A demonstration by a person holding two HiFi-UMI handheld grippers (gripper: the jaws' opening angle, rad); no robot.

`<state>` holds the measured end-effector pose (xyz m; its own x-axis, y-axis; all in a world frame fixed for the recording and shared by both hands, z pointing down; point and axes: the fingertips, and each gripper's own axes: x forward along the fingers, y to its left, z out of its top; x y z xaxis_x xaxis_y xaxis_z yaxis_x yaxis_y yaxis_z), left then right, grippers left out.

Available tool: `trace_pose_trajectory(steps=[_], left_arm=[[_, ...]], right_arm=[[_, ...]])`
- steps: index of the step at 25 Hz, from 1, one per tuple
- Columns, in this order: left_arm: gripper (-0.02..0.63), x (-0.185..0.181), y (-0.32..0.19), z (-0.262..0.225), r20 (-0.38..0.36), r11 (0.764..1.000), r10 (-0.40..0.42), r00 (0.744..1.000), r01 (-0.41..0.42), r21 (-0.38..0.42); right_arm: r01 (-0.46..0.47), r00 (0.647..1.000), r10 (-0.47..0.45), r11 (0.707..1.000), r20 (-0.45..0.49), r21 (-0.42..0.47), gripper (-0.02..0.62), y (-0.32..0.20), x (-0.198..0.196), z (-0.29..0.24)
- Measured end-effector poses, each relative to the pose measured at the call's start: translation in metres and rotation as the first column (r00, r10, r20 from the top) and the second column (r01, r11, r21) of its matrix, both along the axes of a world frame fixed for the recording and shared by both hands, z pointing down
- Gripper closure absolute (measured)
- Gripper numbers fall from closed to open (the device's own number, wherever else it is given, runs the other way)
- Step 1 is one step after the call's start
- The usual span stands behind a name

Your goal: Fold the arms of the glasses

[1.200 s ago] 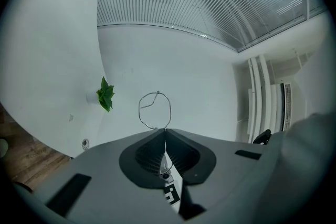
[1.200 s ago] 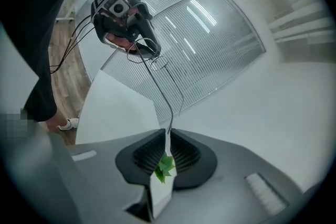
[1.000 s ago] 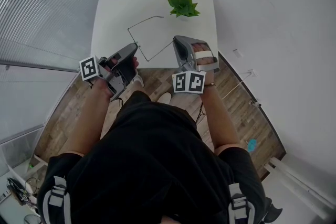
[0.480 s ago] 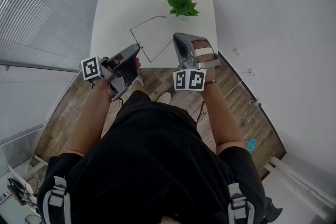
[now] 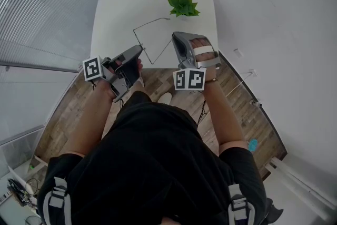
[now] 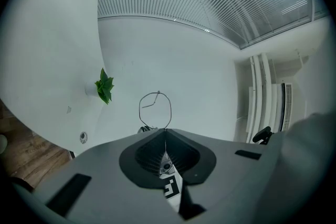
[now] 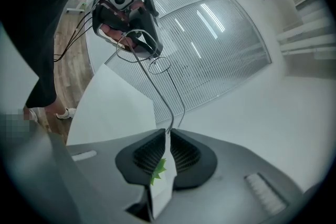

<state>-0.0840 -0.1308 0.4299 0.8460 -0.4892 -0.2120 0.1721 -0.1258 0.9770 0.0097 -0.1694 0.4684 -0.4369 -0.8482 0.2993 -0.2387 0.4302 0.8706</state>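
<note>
A: Item one, glasses (image 5: pixel 143 48), thin wire. Where are they sitting?
B: They are hanging between the two pairs of fingers, above the white tabletop (image 5: pixel 116 8). A potted plant (image 5: pixel 183 5) is standing beyond the right fingers.
A: Item two, left gripper (image 5: pixel 138 49)?
B: Its fingers are pinching the frame, pressed narrow below a lens loop.
A: Item three, right gripper (image 5: pixel 175 37)?
B: Its fingers are gripping an arm's end, nearly together.

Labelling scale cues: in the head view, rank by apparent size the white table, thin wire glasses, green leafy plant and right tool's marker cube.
White table
Thin wire glasses, by outline
Green leafy plant and right tool's marker cube look alike; the cube is nearer the camera.
</note>
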Motion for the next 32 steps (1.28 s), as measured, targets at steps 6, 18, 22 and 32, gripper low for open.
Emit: trace_pose_trajectory(steps=[6, 18, 22, 32], left_arm=[[0.594, 0.002, 0.0, 0.001, -0.003, 1.0, 0.012, 1.0, -0.012, -0.001], [0.594, 0.006, 0.002, 0.001, -0.008, 0.999, 0.034, 0.999, -0.034, -0.001], [0.594, 0.005, 0.002, 0.0, -0.009, 0.999, 0.036, 0.999, -0.036, -0.001], [0.594, 0.009, 0.004, -0.002, -0.004, 0.999, 0.046, 0.999, -0.046, 0.003]], right_arm=[[0.01, 1.0, -0.01, 1.0, -0.008, 0.003, 0.555, -0.003, -0.004, -0.001], [0.043, 0.999, -0.043, 0.999, -0.017, 0.007, 0.554, -0.008, -0.021, -0.003], [0.05, 0.999, -0.05, 0.999, -0.02, 0.007, 0.554, -0.008, -0.024, -0.004], [0.058, 0.998, -0.058, 0.998, -0.026, 0.014, 0.554, -0.008, -0.026, -0.007]])
